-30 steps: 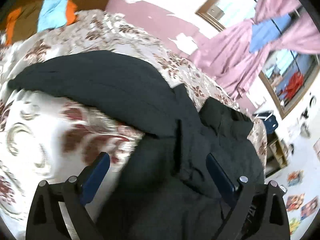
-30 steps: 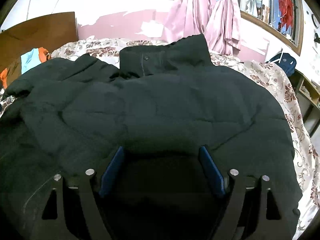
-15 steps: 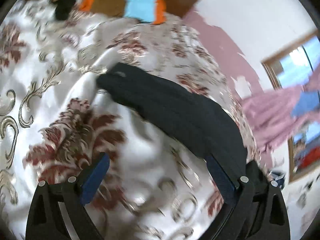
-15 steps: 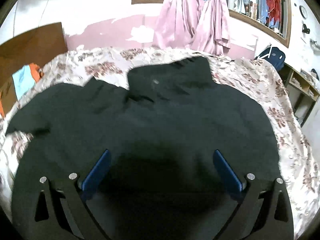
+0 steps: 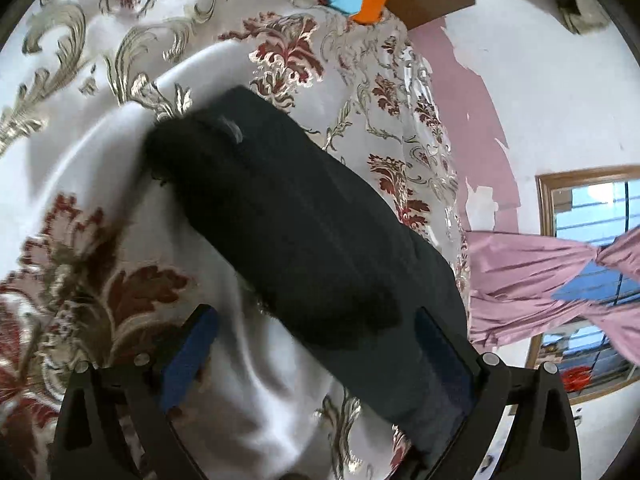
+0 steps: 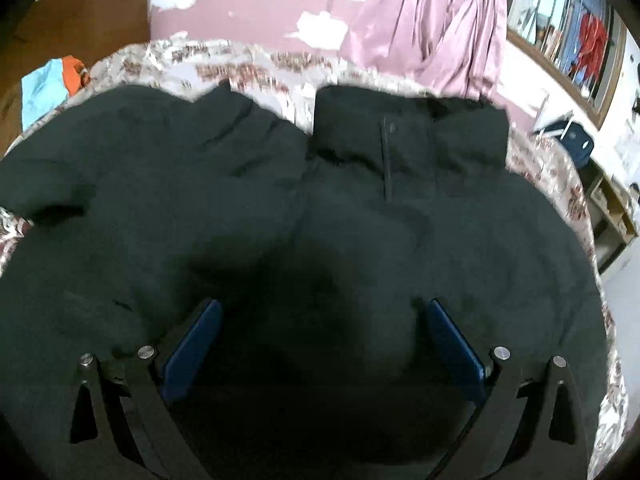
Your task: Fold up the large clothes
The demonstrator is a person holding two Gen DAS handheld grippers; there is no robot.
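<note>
Across the middle of the right wrist view, a dark padded jacket (image 6: 320, 208) lies spread on the bed, its collar (image 6: 408, 136) toward the upper centre of the frame and a snap showing on the front placket. The right claw (image 6: 320, 344) hangs above the jacket's lower body at the bottom of the frame; its jaws have just been opening and now stand wide, the blue pads (image 6: 192, 344) clear of the cloth and gripping nothing.

Through the left wrist view, one jacket sleeve (image 5: 304, 240) runs from the upper left centre down to the lower right, resting on the floral bedspread (image 5: 100, 240). The left claw (image 5: 316, 356) is spread wide at the bottom of the frame, one pad over the bedspread, the other beside the sleeve's lower edge; the sleeve passes between the pads but is not pinched.

Pink curtains (image 6: 440, 28) hang by a window at the upper right of the right wrist view.
</note>
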